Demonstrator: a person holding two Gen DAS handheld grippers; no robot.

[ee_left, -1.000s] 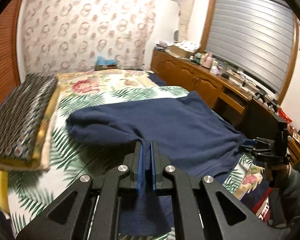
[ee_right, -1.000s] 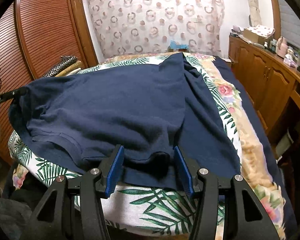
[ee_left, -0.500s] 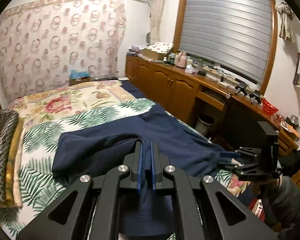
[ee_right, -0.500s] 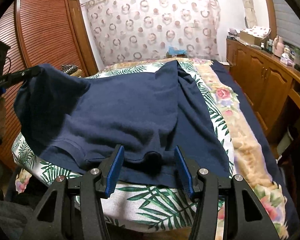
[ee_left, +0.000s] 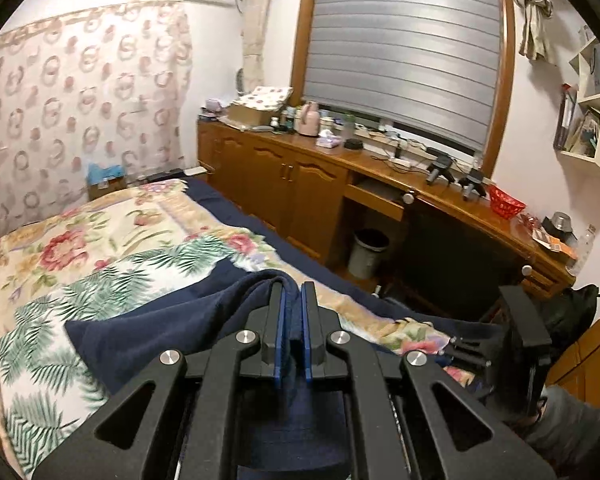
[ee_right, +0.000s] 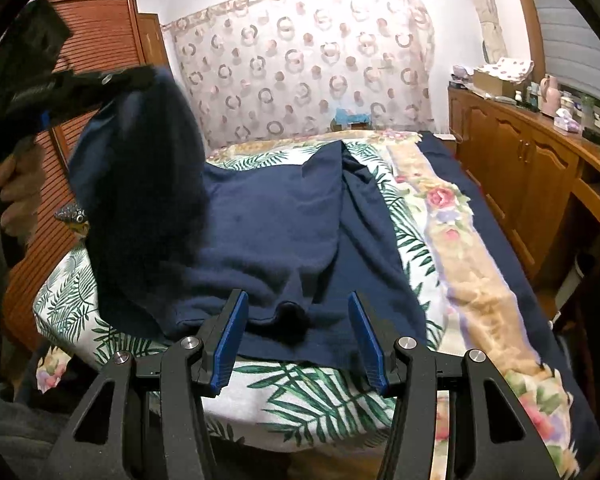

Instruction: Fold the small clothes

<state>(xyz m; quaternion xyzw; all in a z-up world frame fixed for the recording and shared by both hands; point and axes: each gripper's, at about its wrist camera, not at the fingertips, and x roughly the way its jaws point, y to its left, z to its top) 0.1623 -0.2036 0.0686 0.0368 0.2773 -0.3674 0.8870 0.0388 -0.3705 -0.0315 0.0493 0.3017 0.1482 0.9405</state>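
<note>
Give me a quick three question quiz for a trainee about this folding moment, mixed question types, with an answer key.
1. True or false: the right gripper is clamped on the navy shirt.
2. Multiple choice: what holds the shirt's lifted edge? A) left gripper B) right gripper C) neither
3. Fill in: the shirt lies on a bedspread printed with green ____ leaves.

Key: 1 false, its jaws stand open; 2 A; 3 palm.

shirt (ee_right: 268,232) on bed (ee_right: 452,248) | cabinet (ee_right: 520,160) right of bed | curtain (ee_right: 300,68) behind
</note>
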